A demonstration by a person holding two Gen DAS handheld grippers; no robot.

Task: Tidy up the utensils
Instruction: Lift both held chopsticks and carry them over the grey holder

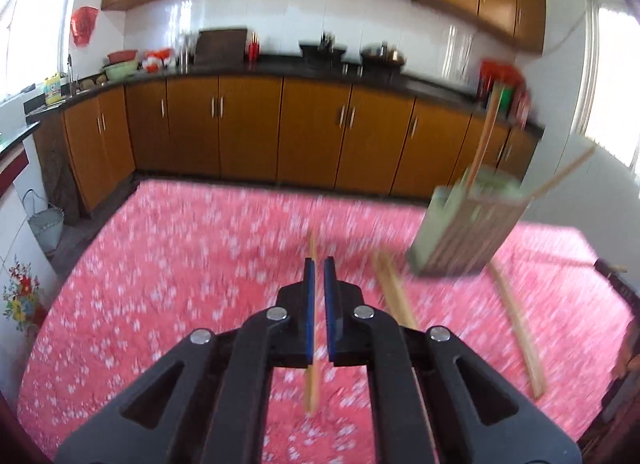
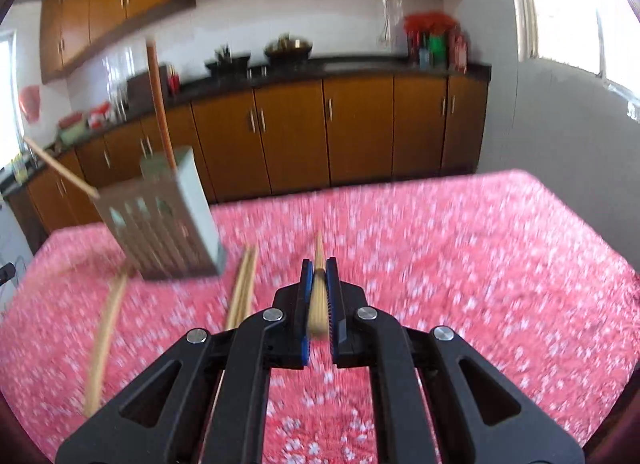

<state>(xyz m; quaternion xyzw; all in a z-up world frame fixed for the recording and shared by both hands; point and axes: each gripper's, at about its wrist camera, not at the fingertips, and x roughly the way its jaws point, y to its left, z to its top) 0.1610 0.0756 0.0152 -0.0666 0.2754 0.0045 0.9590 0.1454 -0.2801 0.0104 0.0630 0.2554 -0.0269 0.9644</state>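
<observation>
A green slotted utensil holder (image 1: 466,232) stands on the pink floral table (image 1: 180,264) with two chopsticks sticking out of it; it also shows in the right wrist view (image 2: 164,220). My left gripper (image 1: 319,264) is shut on a wooden chopstick (image 1: 312,388) that runs through the jaws. My right gripper (image 2: 319,266) is shut on a bundle of wooden chopsticks (image 2: 319,300). Loose chopsticks lie on the cloth beside the holder: a pair (image 1: 394,290) and another (image 1: 518,324) in the left wrist view, a pair (image 2: 242,290) and another (image 2: 104,340) in the right wrist view.
Kitchen cabinets (image 1: 248,128) and a dark counter with pots and bottles run behind the table. A dark chair back (image 1: 618,284) stands at the table's right edge. A white bin (image 1: 44,228) sits on the floor at left.
</observation>
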